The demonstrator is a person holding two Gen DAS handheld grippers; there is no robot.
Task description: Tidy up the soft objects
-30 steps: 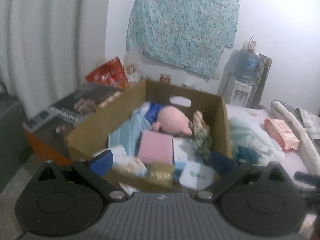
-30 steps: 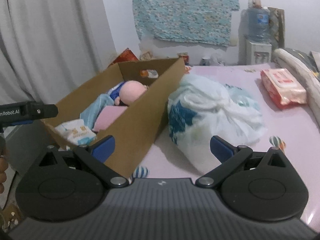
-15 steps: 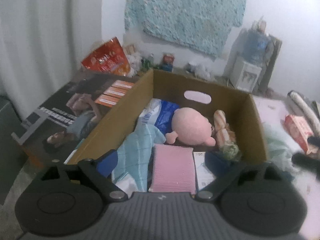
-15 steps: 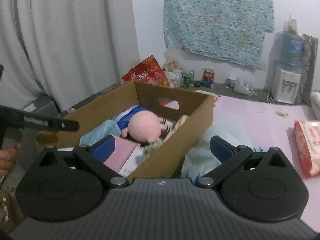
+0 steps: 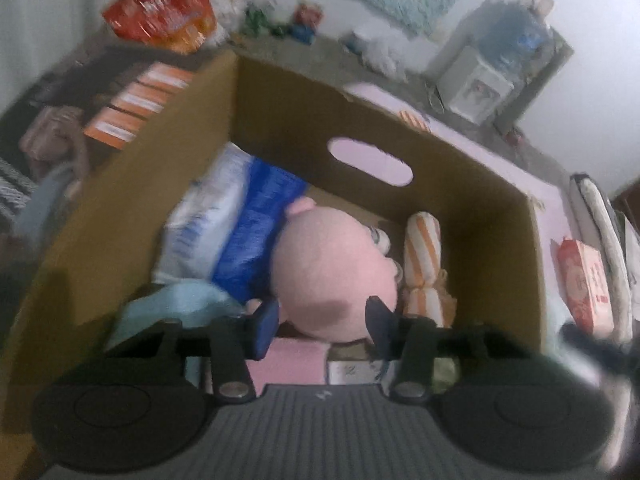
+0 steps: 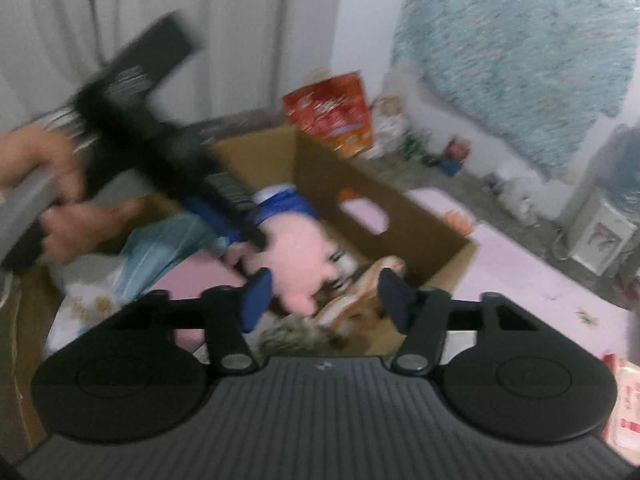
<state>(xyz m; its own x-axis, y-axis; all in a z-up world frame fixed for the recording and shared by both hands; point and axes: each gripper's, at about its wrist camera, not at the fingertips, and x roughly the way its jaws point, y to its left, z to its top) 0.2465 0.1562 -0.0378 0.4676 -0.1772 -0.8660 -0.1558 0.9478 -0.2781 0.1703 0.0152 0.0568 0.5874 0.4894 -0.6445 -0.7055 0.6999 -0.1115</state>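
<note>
Pink plush toy point(image 5: 332, 276) lies in the middle of the open cardboard box point(image 5: 280, 120), its round head filling the left wrist view. Left gripper point(image 5: 323, 320) reaches down into the box with its blue fingertips point(image 5: 266, 326) on either side of the toy's near edge; its jaws have just been closing and now stand narrow, with the toy between them, though blur hides whether the pads press on it. A blue-and-white plastic pack point(image 5: 236, 236) lies just to the left of the toy, touching it, and a light blue cloth point(image 5: 176, 304) sits at the near left. An orange-striped soft roll point(image 5: 424, 264) rests against the toy's right side, near the box's right wall. A pink pad point(image 5: 296, 360) lies under the fingers. Outside the box, a red snack bag point(image 5: 164, 12) stands at the back left and a red-and-white packet point(image 5: 586, 284) lies on the pink sheet to the right.

From the right wrist view, the same toy point(image 6: 296, 256) sits in the box point(image 6: 400, 216), and the left gripper point(image 6: 256, 240) comes in from the upper left, held by a hand point(image 6: 60, 200) and blurred, its tip at the toy. Right gripper point(image 6: 326, 294) hovers above the near part of the box, jaws just closing to a middling gap, nothing gripped; the toy's lower edge and the striped roll point(image 6: 360, 292) show between its fingers.
</note>
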